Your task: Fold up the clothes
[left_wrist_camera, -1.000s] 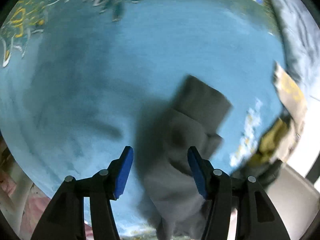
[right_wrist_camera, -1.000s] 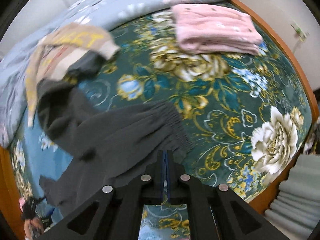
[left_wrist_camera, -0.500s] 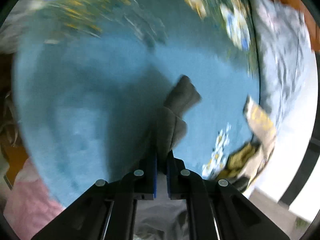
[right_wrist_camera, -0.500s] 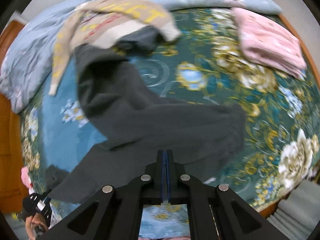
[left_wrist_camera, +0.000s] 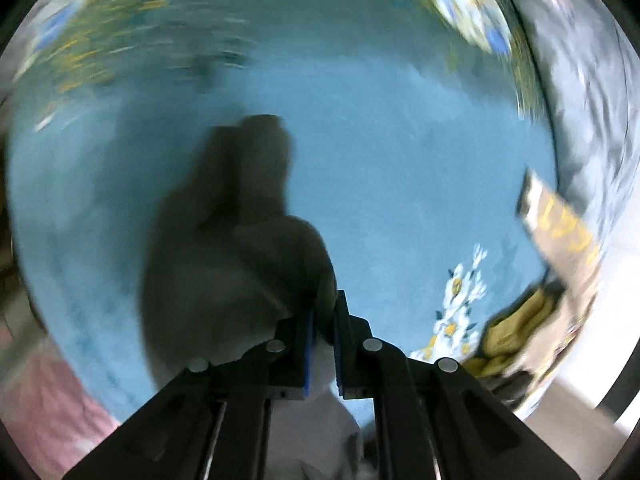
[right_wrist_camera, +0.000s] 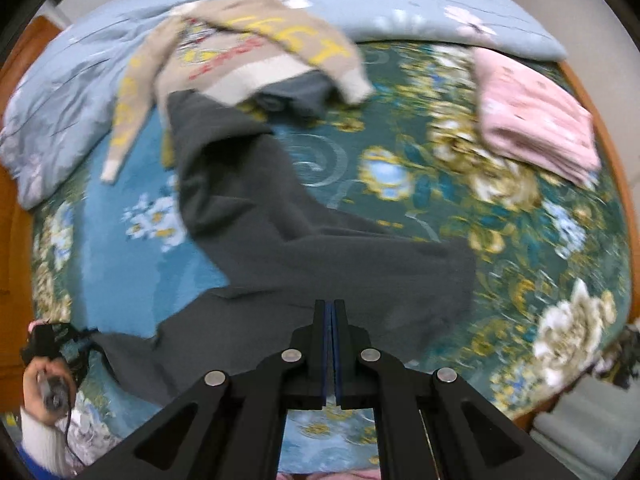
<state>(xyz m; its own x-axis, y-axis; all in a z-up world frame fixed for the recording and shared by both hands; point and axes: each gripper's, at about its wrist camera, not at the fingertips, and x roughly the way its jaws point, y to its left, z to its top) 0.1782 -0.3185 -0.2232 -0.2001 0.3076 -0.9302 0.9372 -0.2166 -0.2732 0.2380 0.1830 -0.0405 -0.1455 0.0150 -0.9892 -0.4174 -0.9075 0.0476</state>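
Note:
A dark grey garment [right_wrist_camera: 280,240] lies stretched across the floral bedspread [right_wrist_camera: 400,184]. My right gripper [right_wrist_camera: 330,308] points straight down and is shut on the garment's near edge. In the left wrist view my left gripper [left_wrist_camera: 323,312] is shut on one end of the same grey garment [left_wrist_camera: 248,248], which hangs bunched above the blue part of the bedspread [left_wrist_camera: 400,160]. The right wrist view shows the left gripper [right_wrist_camera: 52,344] at the bottom left, held by a hand in a white sleeve. That view is blurred by motion.
A beige sweater with yellow letters [right_wrist_camera: 256,48] lies over the garment's far end, on top of another dark piece. A folded pink cloth [right_wrist_camera: 532,120] sits at the back right. A light blue quilt [right_wrist_camera: 80,72] runs along the back. The wooden bed frame [right_wrist_camera: 12,240] edges the left.
My left gripper closed on the garment's end and lifted it off the bedspread. My right gripper moved sideways with its edge, and the garment now lies drawn out longer across the bed.

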